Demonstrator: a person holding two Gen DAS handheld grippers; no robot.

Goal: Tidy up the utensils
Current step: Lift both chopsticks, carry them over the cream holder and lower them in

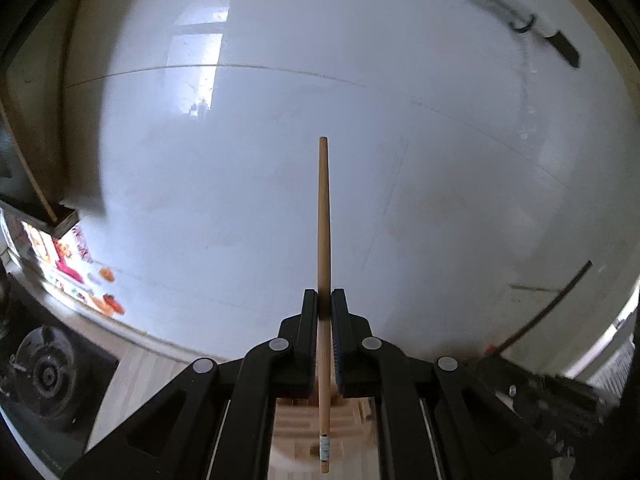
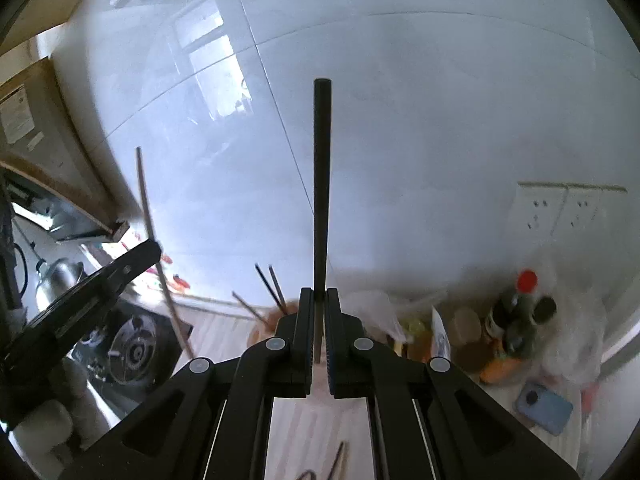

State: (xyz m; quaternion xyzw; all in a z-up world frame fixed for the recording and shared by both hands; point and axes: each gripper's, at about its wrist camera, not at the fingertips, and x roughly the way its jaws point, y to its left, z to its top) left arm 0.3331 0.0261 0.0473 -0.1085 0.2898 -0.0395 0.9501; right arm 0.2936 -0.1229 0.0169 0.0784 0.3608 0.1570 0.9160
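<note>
My left gripper [image 1: 324, 300] is shut on a light wooden chopstick [image 1: 323, 216] that points up along the fingers toward the white tiled wall. Its lower end hangs over a wooden slotted holder [image 1: 304, 428] below the jaws. My right gripper [image 2: 319, 298] is shut on a black chopstick [image 2: 321, 184], also pointing up. In the right wrist view the left gripper [image 2: 148, 252] shows at the left with its wooden chopstick [image 2: 154, 236]. A round holder [image 2: 266, 326] with several dark chopsticks [image 2: 270, 286] stands just left of my right fingers.
A gas hob [image 2: 132, 350] and a kettle [image 2: 56, 276] are at lower left. Sauce bottles [image 2: 516, 312], jars, plastic bags and a blue phone [image 2: 542, 402] crowd the counter at right. Wall sockets [image 2: 560, 208] are on the tiles. More utensils [image 2: 336, 460] lie on the wooden counter below.
</note>
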